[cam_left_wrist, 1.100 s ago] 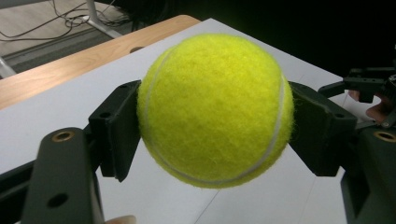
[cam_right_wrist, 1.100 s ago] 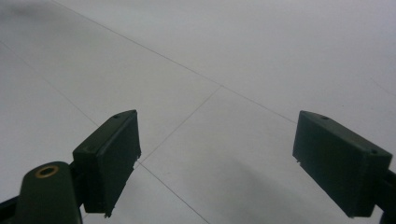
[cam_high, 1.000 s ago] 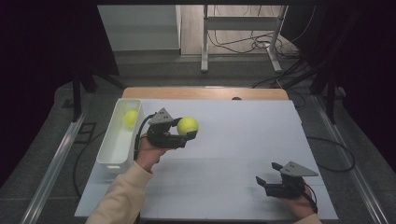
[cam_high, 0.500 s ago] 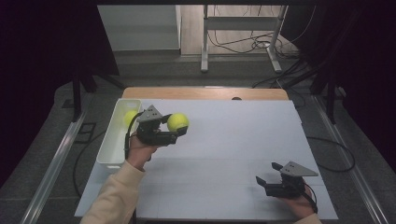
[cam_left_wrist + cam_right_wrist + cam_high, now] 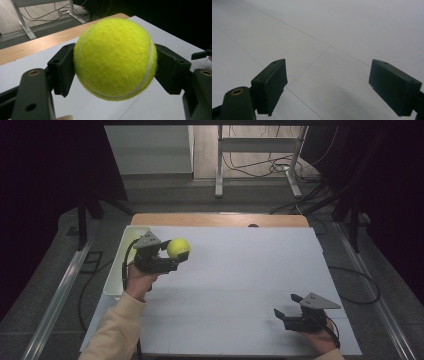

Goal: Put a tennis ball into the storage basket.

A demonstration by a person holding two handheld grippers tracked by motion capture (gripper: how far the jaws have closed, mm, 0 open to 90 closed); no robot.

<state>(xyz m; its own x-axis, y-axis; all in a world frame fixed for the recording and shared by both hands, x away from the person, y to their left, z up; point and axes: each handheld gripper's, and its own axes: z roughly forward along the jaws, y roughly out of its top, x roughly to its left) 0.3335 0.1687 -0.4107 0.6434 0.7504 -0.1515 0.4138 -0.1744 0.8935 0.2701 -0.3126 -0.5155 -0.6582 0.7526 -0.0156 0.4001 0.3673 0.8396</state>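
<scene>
A yellow tennis ball (image 5: 178, 248) is clamped between the jaws of my left gripper (image 5: 176, 254), which is shut on it and held above the left part of the white table sheet (image 5: 240, 280), right beside the white bin (image 5: 114, 282). In the left gripper view the ball (image 5: 115, 57) sits squeezed between both black pads of the gripper (image 5: 115, 70). My right gripper (image 5: 283, 309) rests low near the front right of the sheet. Its jaws stand wide apart with nothing between them, as the right gripper view (image 5: 327, 85) shows.
The long white bin stands along the sheet's left edge. A strip of wooden tabletop (image 5: 220, 220) shows behind the sheet. Beyond the table are desk legs (image 5: 218, 165) and cables on the floor.
My left gripper has carried the tennis ball leftward, closer to the white bin. The right gripper has stayed where it was.
</scene>
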